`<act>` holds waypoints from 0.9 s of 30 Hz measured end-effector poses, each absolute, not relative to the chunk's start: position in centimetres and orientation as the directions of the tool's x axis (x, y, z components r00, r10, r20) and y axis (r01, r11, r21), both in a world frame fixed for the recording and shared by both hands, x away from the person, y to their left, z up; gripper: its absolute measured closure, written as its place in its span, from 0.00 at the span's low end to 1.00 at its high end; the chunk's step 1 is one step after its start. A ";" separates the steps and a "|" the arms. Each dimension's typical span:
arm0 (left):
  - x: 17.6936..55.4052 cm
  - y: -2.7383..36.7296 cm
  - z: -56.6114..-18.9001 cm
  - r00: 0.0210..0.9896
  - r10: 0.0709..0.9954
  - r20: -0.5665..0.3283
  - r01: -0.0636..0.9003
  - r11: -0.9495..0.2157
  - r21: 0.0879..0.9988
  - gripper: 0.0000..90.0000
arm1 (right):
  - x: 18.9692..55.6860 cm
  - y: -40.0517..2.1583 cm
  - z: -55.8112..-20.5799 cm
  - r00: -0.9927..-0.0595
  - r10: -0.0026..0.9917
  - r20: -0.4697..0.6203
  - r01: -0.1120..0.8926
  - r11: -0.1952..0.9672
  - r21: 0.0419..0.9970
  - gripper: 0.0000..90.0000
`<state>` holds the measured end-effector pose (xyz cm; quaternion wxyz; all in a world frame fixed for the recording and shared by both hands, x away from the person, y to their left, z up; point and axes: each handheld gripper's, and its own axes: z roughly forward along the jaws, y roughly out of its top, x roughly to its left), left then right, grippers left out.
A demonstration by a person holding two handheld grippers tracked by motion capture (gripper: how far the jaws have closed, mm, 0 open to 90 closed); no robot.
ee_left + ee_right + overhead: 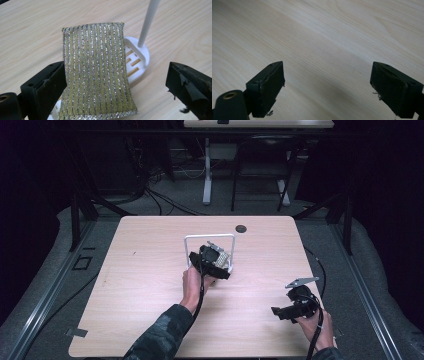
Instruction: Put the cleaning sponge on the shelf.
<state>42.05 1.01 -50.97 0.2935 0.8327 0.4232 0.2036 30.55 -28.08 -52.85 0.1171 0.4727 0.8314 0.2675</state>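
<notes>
Sponge resting on white soap rack mid-tabletop, between spread left gripper fingers, not pinched. Best to lift straight away, avoiding rack's upright rod. Right gripper fingers spread too, pinching nothing.

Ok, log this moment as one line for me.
left gripper: open, astride gold-and-silver striped scouring pad | pad: lying on white slotted plastic rack | right gripper: open, over bare wooden table

the sponge lies on the tray of the rack, which stands on the desk nearer its far edge. a grommet sits behind the rack, right of it.
</notes>
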 end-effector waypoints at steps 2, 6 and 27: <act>41.8 1.2 -50.6 0.567 0.819 0.084 0.582 -0.472 0.662 0.02 | 30.6 -27.9 -52.8 -0.527 0.848 0.064 0.726 0.410 0.552 0.13; 41.1 1.7 -50.2 0.601 0.797 0.061 0.583 -0.490 0.649 0.00 | 30.8 -27.7 -53.0 -0.532 0.844 0.062 0.723 0.415 0.552 0.13; 38.4 6.2 -48.9 0.683 0.730 0.033 0.546 -0.540 0.640 0.00 | 31.0 -27.9 -53.3 -0.521 0.851 0.067 0.744 0.414 0.524 0.12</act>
